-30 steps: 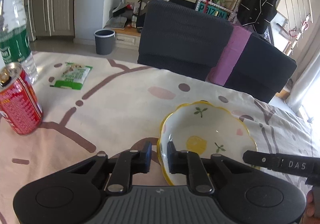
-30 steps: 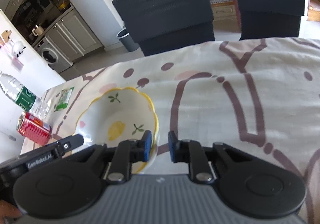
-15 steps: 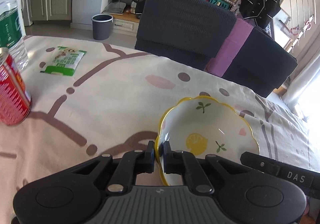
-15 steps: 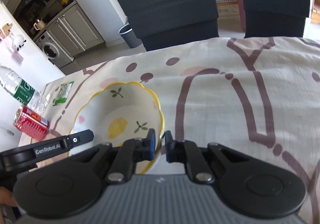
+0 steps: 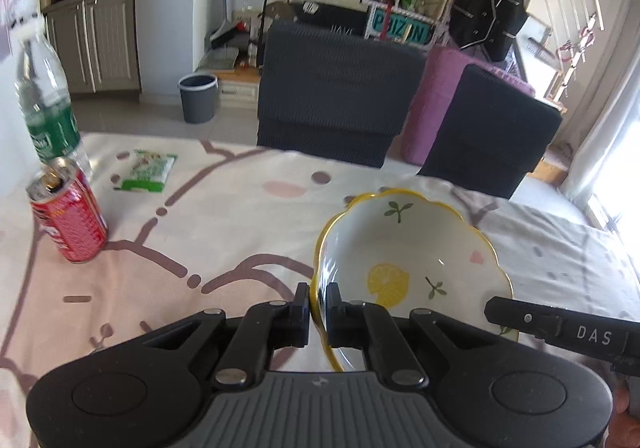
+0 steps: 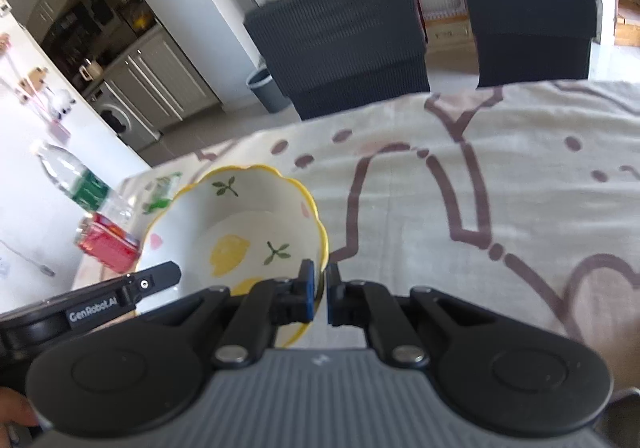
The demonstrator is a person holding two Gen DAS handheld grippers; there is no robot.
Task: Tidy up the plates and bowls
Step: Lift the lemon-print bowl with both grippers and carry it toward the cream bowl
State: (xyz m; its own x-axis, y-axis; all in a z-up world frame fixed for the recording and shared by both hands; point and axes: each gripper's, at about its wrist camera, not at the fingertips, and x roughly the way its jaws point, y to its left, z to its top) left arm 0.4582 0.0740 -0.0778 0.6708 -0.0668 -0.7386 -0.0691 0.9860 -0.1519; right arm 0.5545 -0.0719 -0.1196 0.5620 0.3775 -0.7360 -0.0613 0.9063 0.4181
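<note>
Above patterned tabletop (image 5: 240, 232): bowl (image 5: 404, 248), lifted since earlier; left gripper (image 5: 318, 304) and right gripper (image 6: 319, 290) fingers clamped on opposite rims; chairs (image 5: 336, 96) behind.

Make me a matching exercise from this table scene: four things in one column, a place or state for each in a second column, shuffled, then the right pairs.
Things
1. bowl
2. red can
3. water bottle
4. green snack packet

Places or states
A. lying flat on the tablecloth
B. upright, opened on top
C. rim pinched by the left tool and the right tool
D. clear, with a green label, behind the can

Pairs: 1-C, 2-B, 3-D, 4-A
</note>
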